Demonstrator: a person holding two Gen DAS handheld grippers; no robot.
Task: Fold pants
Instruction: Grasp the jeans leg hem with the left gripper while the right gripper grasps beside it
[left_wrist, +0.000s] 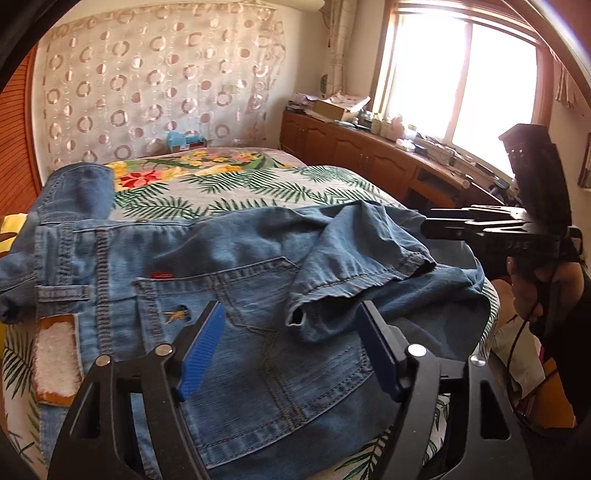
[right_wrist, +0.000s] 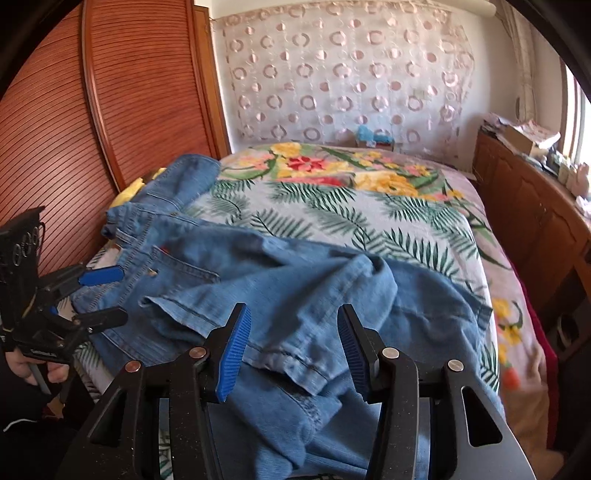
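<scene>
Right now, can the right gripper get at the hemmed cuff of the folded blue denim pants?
Probably yes. The right gripper hangs open just above the hemmed cuff of the blue denim pants, with nothing between them; the left gripper sits off by the waistband.

open bedspread (right_wrist: 332, 210) at twelve o'clock beyond the jeans (right_wrist: 295, 280); cabinet (right_wrist: 528, 221) blocks three o'clock, slatted wardrobe (right_wrist: 74, 129) nine o'clock.

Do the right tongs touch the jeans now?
Cannot tell. In the right wrist view the right tongs stand open over the jeans; no gap or contact shows plainly.
</scene>
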